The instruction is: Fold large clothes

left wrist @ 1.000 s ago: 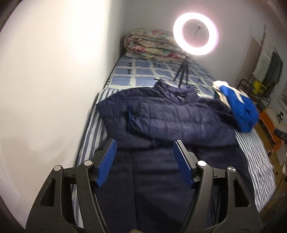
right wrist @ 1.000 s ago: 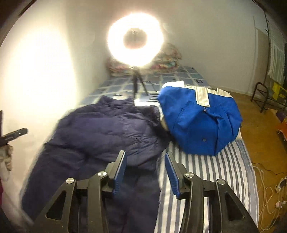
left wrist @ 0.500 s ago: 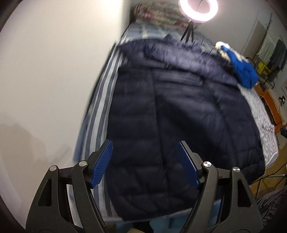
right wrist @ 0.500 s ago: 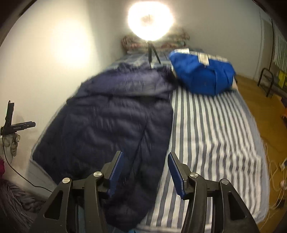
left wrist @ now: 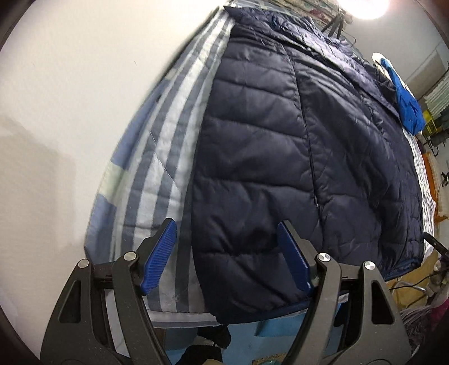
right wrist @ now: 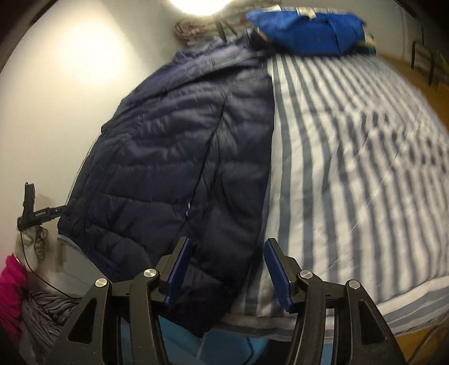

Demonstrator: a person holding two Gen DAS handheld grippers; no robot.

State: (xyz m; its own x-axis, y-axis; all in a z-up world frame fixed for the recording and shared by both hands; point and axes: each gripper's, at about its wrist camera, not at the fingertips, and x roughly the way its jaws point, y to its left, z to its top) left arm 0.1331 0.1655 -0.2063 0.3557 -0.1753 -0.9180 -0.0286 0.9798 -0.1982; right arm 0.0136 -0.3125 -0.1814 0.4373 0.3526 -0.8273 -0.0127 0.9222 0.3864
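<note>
The left claw [left wrist: 226, 254] stands apart with nothing between its blue ribbed pads; it hangs above the near left corner of the dark navy quilted puffer jacket [left wrist: 294, 157], where the hem overhangs the foot of the bed. The right claw [right wrist: 224, 269] is likewise apart and empty, its jaws having just been opening, and it hangs over the jacket's near right corner, beside the garment's right edge. The jacket lies lengthwise on the blue-and-white striped bedsheet [right wrist: 350, 157], toward the wall side of the bed, hem nearest and collar farthest, with the upper part seemingly already folded in. The step in hand appears to be gripping the hem at both corners in order to fold the lower half up toward the collar. To do this well, place each claw squarely across the hem edge, take all layers of the padded fabric and none of the sheet beneath, and clamp both sides at matching positions so the fold line runs straight. Slippery shell fabric may slide out of a shallow grip; seat it deep. Farther off, a bright blue folded garment [right wrist: 306, 31] rests near the head of the bed, beside a glowing ring light [left wrist: 364, 8].
</note>
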